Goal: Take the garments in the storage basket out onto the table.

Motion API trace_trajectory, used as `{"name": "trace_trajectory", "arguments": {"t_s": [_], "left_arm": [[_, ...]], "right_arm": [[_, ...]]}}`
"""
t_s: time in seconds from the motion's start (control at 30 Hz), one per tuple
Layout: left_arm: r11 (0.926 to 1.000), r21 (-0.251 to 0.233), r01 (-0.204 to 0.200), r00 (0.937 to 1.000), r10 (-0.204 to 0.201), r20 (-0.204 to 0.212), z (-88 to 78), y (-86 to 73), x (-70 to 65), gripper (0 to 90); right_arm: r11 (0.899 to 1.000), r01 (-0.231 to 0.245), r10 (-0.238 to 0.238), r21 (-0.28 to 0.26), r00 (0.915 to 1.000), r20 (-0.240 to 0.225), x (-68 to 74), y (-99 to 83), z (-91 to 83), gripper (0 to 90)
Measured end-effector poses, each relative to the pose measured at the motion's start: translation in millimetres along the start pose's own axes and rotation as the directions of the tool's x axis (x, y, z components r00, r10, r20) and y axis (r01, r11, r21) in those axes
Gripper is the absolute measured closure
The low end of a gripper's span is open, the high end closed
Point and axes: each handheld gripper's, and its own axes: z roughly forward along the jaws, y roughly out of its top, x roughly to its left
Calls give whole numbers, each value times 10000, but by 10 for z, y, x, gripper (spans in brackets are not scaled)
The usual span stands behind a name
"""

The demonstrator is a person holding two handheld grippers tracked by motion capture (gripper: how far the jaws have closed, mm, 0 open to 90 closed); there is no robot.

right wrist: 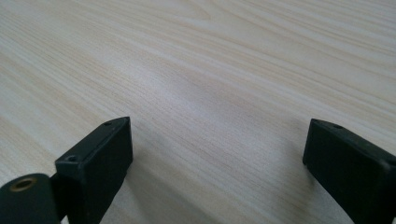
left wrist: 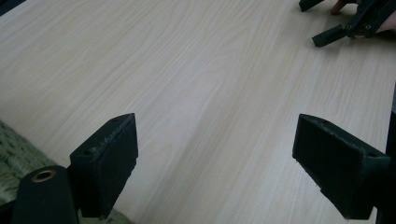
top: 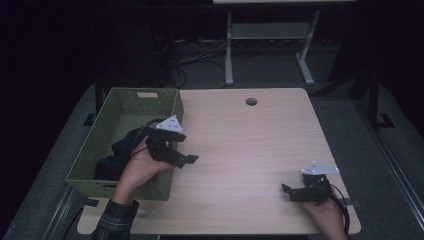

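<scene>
- The left gripper (top: 181, 152) is seen in the high view, held in the left hand (top: 141, 167) above the right-hand rim of a green woven basket (top: 112, 182); its jaws are pointed out over the table (top: 250, 150), away from the basket.
- In the left gripper view its jaws are spread wide, with nothing but bare light wood between them; a strip of the basket's green weave is seen just behind and below the jaw at the left of that view.
- A dark cloth (top: 117, 152) is lain inside the basket, just behind the left gripper and under the hand that holds it; it is touched by neither jaw.
- The right gripper (top: 295, 192) is held low by the right hand (top: 327, 212) near the table's front right corner, well apart from the left gripper; it is also caught far ahead of the left jaws (left wrist: 336, 23).
- In the right gripper view its jaws are likewise set wide; only wood grain is seen between them.
</scene>
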Motion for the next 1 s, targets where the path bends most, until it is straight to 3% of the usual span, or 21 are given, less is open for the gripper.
{"name": "trace_trajectory", "arguments": {"t_s": [1.0], "left_arm": [[9991, 68, 407, 9946, -399, -961, -490, -194, 290, 142]], "right_arm": [[10000, 0, 0, 3, 10000, -2, 0, 0, 0, 80]]}}
